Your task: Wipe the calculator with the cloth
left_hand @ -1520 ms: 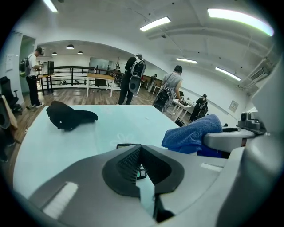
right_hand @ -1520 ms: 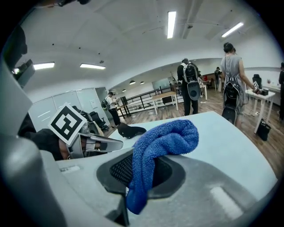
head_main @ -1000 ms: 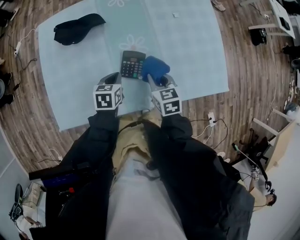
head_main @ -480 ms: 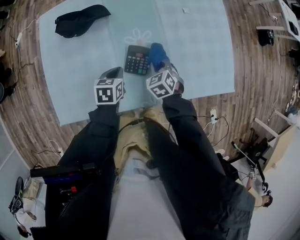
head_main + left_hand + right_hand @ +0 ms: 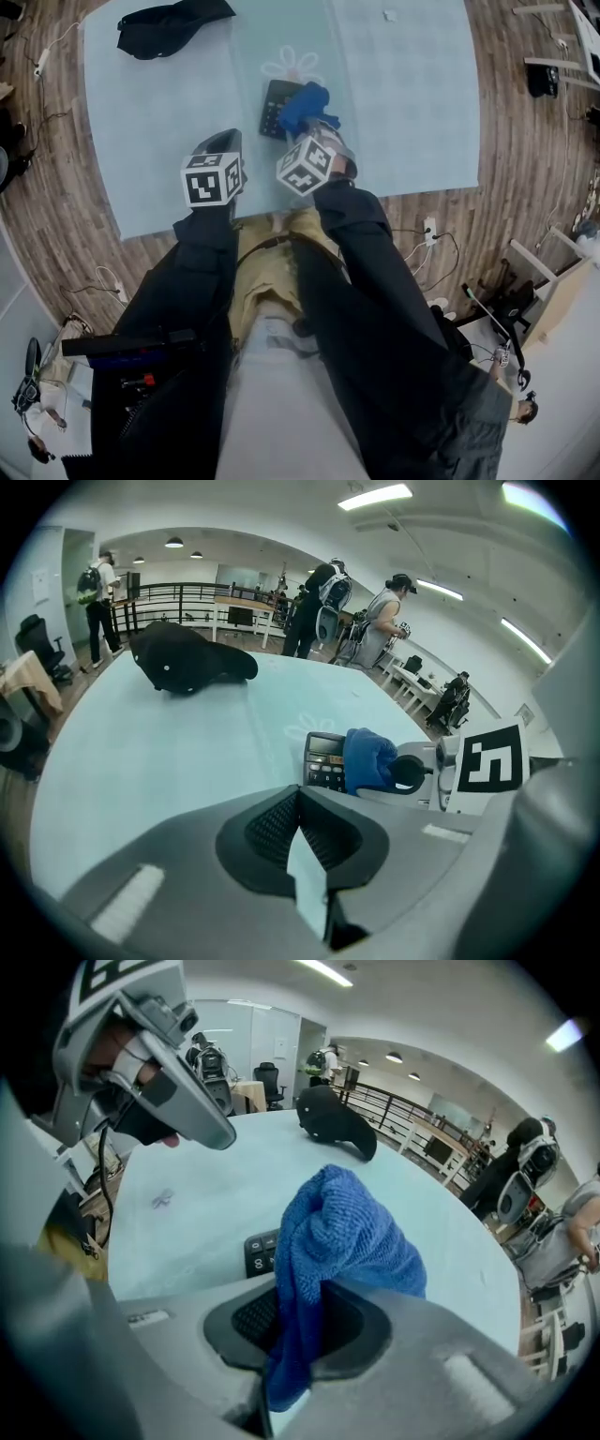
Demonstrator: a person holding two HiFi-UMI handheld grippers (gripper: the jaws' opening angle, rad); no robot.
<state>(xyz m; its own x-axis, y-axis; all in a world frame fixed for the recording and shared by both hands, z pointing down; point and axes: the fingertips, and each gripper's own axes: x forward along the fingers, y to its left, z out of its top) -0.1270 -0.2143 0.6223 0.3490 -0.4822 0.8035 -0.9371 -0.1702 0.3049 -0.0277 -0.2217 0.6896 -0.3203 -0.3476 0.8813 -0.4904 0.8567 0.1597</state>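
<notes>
A black calculator (image 5: 272,105) lies on the pale blue table cover (image 5: 150,122), beside a printed flower. My right gripper (image 5: 314,124) is shut on a blue cloth (image 5: 305,103), which lies over the calculator's right side. In the right gripper view the cloth (image 5: 342,1232) bulges up out of the jaws of the right gripper (image 5: 300,1335), and the calculator's keys (image 5: 260,1251) show just behind it. My left gripper (image 5: 223,142) hovers left of the calculator, shut and holding nothing. The left gripper view shows the calculator (image 5: 323,759) and the cloth (image 5: 367,758) ahead on the right.
A black cap (image 5: 169,23) lies at the table's far left corner. A small white scrap (image 5: 389,14) sits at the far right. The table's near edge (image 5: 281,211) is close behind both grippers. Several people stand beyond the table in the left gripper view.
My right gripper has carried the cloth leftward, from beside the calculator onto its right side. The left gripper has hardly moved.
</notes>
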